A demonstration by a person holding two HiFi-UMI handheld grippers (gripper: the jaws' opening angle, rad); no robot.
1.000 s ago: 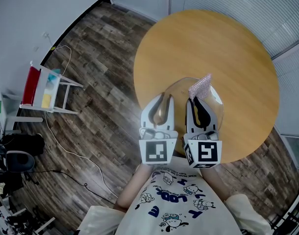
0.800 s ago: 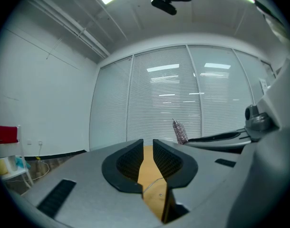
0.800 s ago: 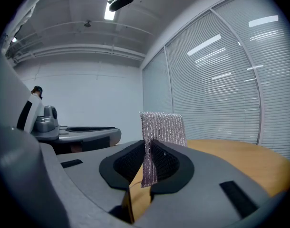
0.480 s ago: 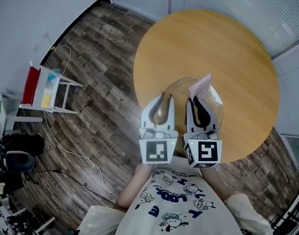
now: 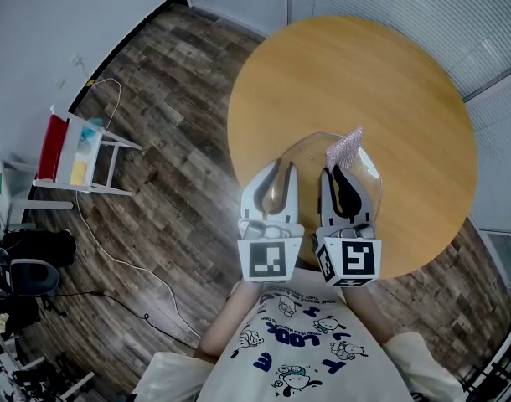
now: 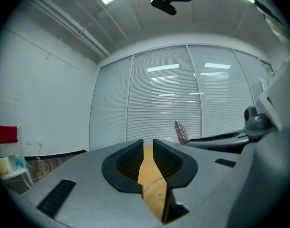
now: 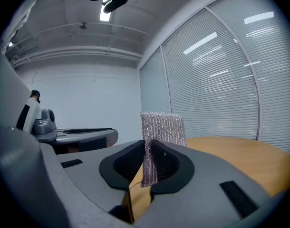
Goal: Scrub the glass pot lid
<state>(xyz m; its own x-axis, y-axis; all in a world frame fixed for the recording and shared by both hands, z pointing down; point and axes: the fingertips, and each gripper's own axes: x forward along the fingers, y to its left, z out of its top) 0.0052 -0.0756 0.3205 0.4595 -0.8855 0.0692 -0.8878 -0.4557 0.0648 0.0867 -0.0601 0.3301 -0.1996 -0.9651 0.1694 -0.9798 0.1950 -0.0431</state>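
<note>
The glass pot lid (image 5: pixel 307 152) lies flat on the round wooden table (image 5: pixel 364 74), near its front edge. My left gripper (image 5: pixel 281 167) hovers level over the lid's left rim. In the left gripper view its jaws (image 6: pixel 148 147) stand apart, and between them I see only the tabletop and a thin line of the lid's rim (image 6: pixel 154 183). My right gripper (image 5: pixel 340 172) is alongside, over the lid, shut on a silvery mesh scrubbing cloth (image 5: pixel 343 146). The cloth (image 7: pixel 162 127) stands upright out of the pads.
On the wood floor to the left stand a small white rack with red and yellow items (image 5: pixel 75 153), a loose cable (image 5: pixel 113 254) and dark bags (image 5: pixel 33 258). Slatted blinds (image 6: pixel 183 103) close off the far side beyond the table.
</note>
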